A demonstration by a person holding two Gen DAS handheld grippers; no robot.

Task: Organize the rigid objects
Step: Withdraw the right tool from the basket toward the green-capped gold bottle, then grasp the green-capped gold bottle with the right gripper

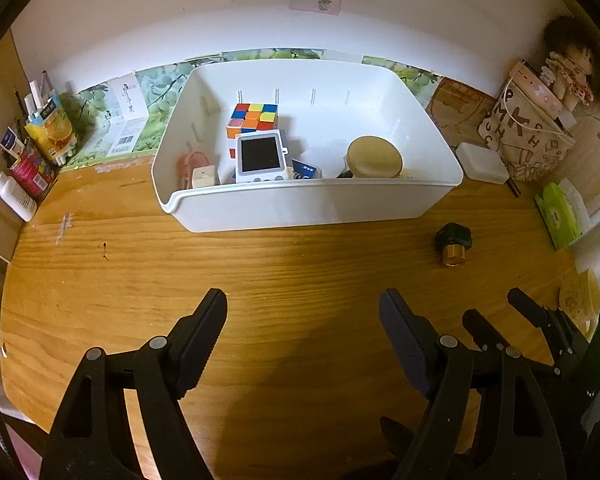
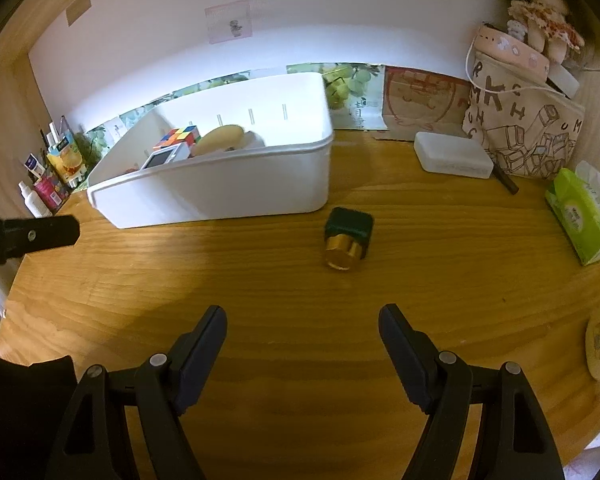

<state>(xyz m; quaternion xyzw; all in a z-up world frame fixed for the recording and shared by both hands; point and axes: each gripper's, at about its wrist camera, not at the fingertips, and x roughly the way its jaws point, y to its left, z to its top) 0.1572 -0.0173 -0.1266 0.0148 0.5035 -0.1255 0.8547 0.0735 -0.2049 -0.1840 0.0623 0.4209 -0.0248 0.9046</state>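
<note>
Your right gripper (image 2: 302,344) hangs with its jaws apart and empty, low in the frame; the dark green bottle with the gold cap (image 2: 346,238) lies on its side at centre, just beside the white bin (image 2: 220,196). Come straight in and close across the square body, not the round cap, which would likely roll. Your left gripper (image 1: 304,330) is likewise spread and empty. On the canvas bag (image 2: 520,136), upper right, large letters "MK" read; other print is too small.
</note>
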